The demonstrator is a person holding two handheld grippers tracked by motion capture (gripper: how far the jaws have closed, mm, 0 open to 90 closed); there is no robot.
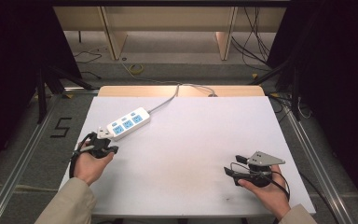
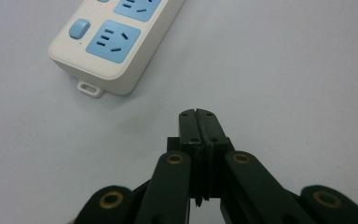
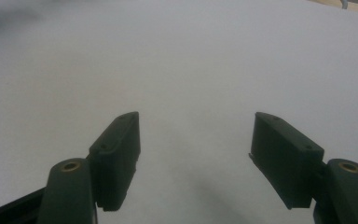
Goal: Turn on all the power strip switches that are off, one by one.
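A white power strip (image 1: 128, 122) with blue sockets lies on the white table (image 1: 191, 135) at the back left, and its grey cable (image 1: 167, 101) runs off the far edge. My left gripper (image 1: 106, 140) sits just short of the strip's near end, pointing at it. In the left gripper view the jaws (image 2: 199, 115) are shut with nothing between them, and the strip's end with its blue switch (image 2: 107, 46) lies ahead to the left. My right gripper (image 1: 231, 164) rests near the front right, open and pointing left, and holds nothing (image 3: 196, 126).
Metal rails (image 1: 23, 154) run along both sides of the table. A "5" mark (image 1: 61, 127) is on the floor at left. Cables (image 1: 256, 42) and wooden furniture legs (image 1: 114, 37) stand on the floor beyond the far edge.
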